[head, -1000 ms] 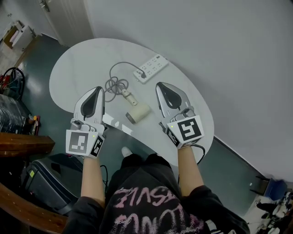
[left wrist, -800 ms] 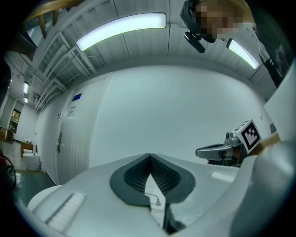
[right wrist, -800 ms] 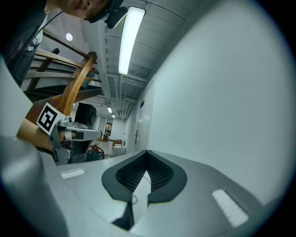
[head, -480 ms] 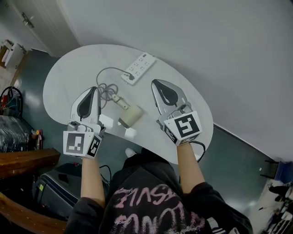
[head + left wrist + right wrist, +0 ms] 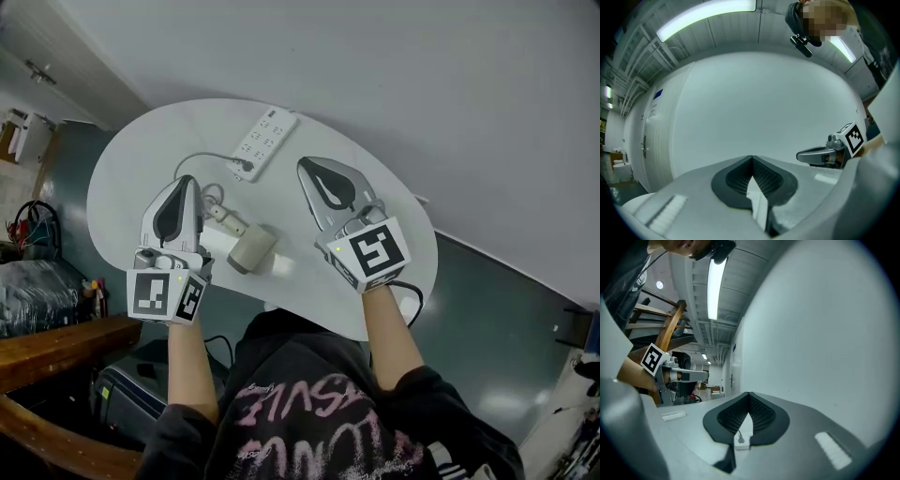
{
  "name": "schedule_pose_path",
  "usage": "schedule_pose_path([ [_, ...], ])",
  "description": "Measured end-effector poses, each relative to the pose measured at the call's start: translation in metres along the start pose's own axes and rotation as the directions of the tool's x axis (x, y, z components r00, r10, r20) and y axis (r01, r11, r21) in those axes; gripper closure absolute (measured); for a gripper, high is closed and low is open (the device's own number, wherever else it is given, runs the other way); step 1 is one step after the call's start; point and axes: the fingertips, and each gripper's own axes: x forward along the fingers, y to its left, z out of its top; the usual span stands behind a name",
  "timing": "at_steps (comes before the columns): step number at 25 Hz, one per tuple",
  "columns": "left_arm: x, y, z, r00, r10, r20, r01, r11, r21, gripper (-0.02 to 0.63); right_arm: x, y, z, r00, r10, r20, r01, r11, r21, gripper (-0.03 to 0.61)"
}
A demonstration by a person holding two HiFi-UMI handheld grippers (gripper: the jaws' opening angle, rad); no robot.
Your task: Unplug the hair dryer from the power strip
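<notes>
A white power strip (image 5: 263,142) lies at the far side of the oval white table (image 5: 141,150). A black plug (image 5: 246,166) sits in its near end, and a grey cord (image 5: 192,161) runs from it in a loop to the beige hair dryer (image 5: 246,246) lying near the front edge. My left gripper (image 5: 187,179) hovers left of the dryer, shut and empty. My right gripper (image 5: 302,162) hovers right of the strip, also shut and empty. In the right gripper view the strip (image 5: 742,440) shows small below the closed jaw tips (image 5: 748,393). The left gripper view (image 5: 752,158) shows only wall and table.
A pale wall rises behind the table. Dark floor surrounds it, with a wooden bench (image 5: 56,342) and a dark bag (image 5: 122,394) at the left. Each gripper shows in the other's view: the right gripper (image 5: 829,152), the left gripper (image 5: 670,369).
The head view has swung, so the table and strip sit further left in it. Both grippers stay shut and hover over the table much as before.
</notes>
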Motion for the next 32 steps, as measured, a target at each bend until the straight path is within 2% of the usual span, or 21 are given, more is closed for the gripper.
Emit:
schedule_pose_path([
  [11, 0.031, -0.011, -0.007, 0.998, -0.067, -0.004, 0.067, 0.998, -0.013, 0.614, -0.003, -0.016, -0.009, 0.999, -0.045, -0.028, 0.045, 0.999, 0.000, 0.569],
  [21, 0.061, 0.028, -0.034, 0.992, -0.128, -0.012, 0.127, 0.991, -0.052, 0.614, 0.033, -0.017, -0.026, 0.991, -0.106, -0.086, 0.105, 0.994, -0.014, 0.569],
  [32, 0.074, 0.053, -0.069, 0.986, -0.161, -0.054, 0.154, 0.982, -0.106, 0.614, 0.072, -0.008, -0.055, 0.981, -0.093, -0.173, 0.092, 0.996, -0.013, 0.569],
])
